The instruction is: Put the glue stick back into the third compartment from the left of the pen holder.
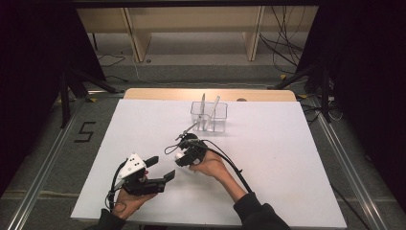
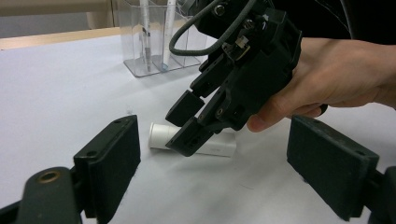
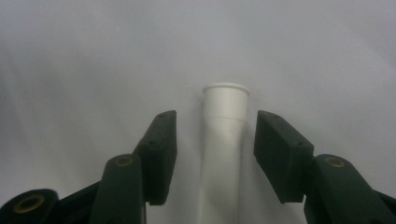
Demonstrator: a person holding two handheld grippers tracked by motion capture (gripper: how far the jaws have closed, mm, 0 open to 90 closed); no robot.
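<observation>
A white plastic tube (image 3: 224, 140) with a capped end lies flat on the white table. My right gripper (image 3: 215, 126) points down over it, one jaw on each side, with a small gap between each pad and the tube. From the left gripper view, the same tube (image 2: 161, 135) lies under the right gripper (image 2: 183, 127), whose lower jaw hides its middle. In the high view the right gripper (image 1: 184, 155) is near the table's centre. My left gripper (image 1: 162, 167) rests at the front left, open and holding nothing, its jaws (image 2: 217, 168) facing the tube.
A clear two-part container (image 1: 209, 116) stands at the back centre with slim upright tubes in it, also seen as the container (image 2: 144, 42) behind the right gripper. A thin stick-like item (image 1: 189, 128) lies by its left side. The white table surface (image 1: 287, 158) stretches to the right.
</observation>
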